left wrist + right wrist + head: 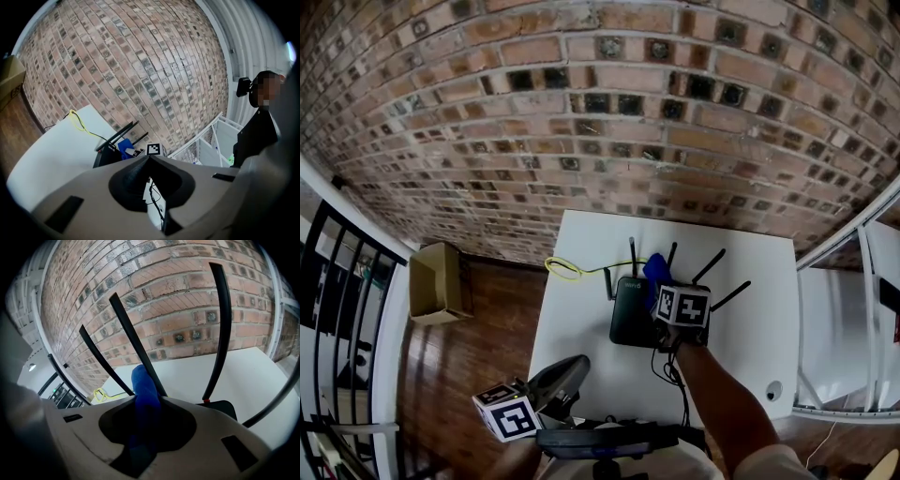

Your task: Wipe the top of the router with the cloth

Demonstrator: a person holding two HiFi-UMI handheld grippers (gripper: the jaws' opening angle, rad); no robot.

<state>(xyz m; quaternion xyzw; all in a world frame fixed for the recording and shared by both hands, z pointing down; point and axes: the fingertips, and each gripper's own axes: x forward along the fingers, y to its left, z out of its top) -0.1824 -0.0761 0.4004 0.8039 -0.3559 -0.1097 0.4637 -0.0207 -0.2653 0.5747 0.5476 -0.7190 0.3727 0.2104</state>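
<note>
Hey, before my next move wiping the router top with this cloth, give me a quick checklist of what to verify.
1. Blue cloth clamped in the right gripper: ok.
2. Cloth above the black router with antennas: ok.
3. Cloth touching the router's top: cannot tell.
4. Wiping path free of the upright antennas: not ok, they stand close on both sides of the cloth.
5. Left gripper out of the way: ok, shut, empty, low by the white table's near edge.
</note>
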